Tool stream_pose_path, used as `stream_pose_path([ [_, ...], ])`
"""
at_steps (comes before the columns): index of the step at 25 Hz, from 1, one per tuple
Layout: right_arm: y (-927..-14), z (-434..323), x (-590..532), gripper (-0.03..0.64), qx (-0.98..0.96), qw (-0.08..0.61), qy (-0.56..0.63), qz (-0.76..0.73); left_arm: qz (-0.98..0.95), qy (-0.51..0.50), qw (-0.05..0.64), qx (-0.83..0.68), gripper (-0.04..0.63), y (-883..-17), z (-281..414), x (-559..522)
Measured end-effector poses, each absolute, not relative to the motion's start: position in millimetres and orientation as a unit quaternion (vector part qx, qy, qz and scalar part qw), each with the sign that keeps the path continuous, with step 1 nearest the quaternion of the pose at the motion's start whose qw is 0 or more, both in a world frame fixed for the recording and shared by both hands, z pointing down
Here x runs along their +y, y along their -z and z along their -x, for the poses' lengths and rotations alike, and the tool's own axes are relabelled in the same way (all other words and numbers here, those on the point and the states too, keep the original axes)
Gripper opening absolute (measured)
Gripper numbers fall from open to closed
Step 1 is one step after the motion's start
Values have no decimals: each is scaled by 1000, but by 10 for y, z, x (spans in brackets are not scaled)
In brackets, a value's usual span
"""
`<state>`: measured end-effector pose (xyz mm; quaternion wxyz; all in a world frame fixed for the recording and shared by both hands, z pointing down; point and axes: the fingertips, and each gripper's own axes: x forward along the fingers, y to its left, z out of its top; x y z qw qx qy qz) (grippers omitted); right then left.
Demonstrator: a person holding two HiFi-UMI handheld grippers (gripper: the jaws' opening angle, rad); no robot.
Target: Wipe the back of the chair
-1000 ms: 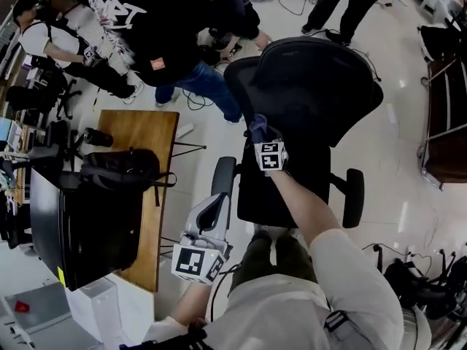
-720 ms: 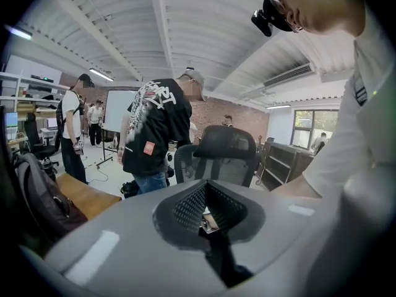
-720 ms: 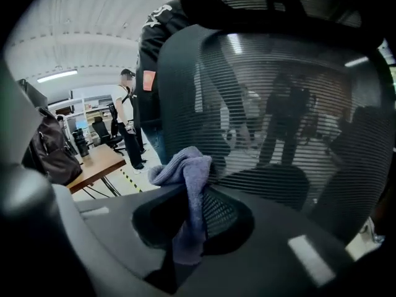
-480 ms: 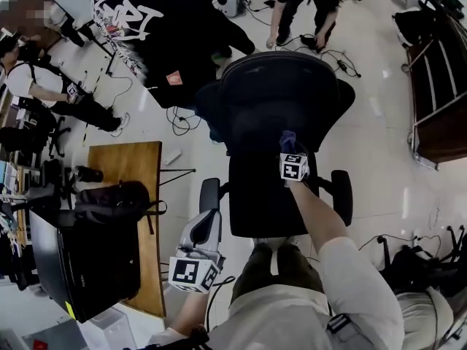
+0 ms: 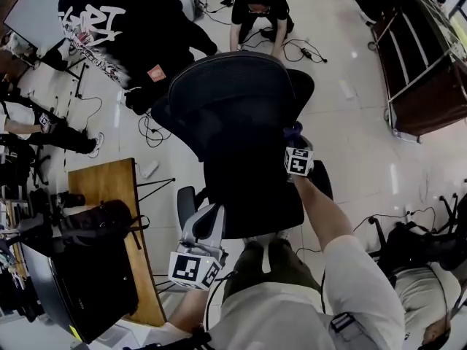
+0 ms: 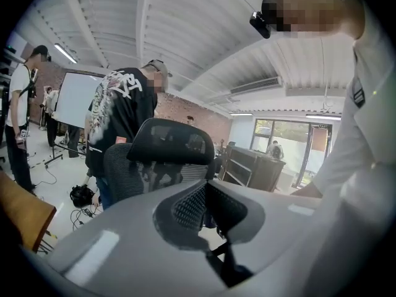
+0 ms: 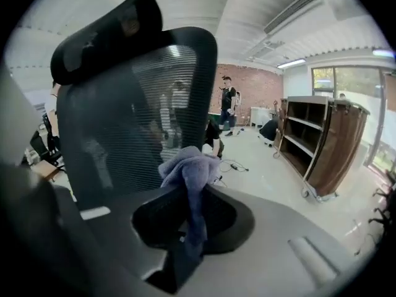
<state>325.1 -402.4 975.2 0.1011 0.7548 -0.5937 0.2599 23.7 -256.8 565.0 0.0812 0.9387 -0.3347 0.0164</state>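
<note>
The black office chair stands upright, its mesh back topped by a headrest. A crumpled blue-purple cloth hangs bunched, clamped in the right gripper, just beside the mesh back's right edge.

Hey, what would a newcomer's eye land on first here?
The big black mesh office chair fills the middle of the head view. The right gripper, up at its backrest, has a bluish cloth pinched in its jaws. The left gripper sits lower, jaws apart and empty.
</note>
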Motion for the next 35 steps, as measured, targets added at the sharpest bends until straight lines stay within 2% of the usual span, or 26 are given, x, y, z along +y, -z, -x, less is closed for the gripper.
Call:
stream_pose_path([
  [8,-10130,-696,-4716,48,-744,110,-235,-615,-907,-31,87,-410,63,-6010,200,-2875],
  [12,-10467,-12,-5153,48,-764,112,-255,-582,-890,-50,99,-442,63,-6420,368,-3034],
  [17,-10990,221,-5298,48,-789,126,-219,-559,-881,-61,106,-457,63,-7038,676,-3136],
  [20,-10963,-183,-5204,47,-788,151,-190,-565,-880,-61,111,-457,63,-7008,617,-3177],
  [26,-11266,-2680,-4578,48,-618,122,-293,-719,-900,-59,114,-416,63,-6811,-84,-3204],
  [28,-11445,-3310,-4335,47,-557,121,-330,-753,-907,-60,114,-401,63,-6844,-291,-3167],
  [31,-11536,-3672,-4180,47,-537,121,-340,-762,-915,-64,116,-382,63,-6902,-495,-3083],
  [35,-11099,-3397,-4107,46,-575,126,-276,-760,-919,-47,102,-377,63,-6733,-321,-2835],
])
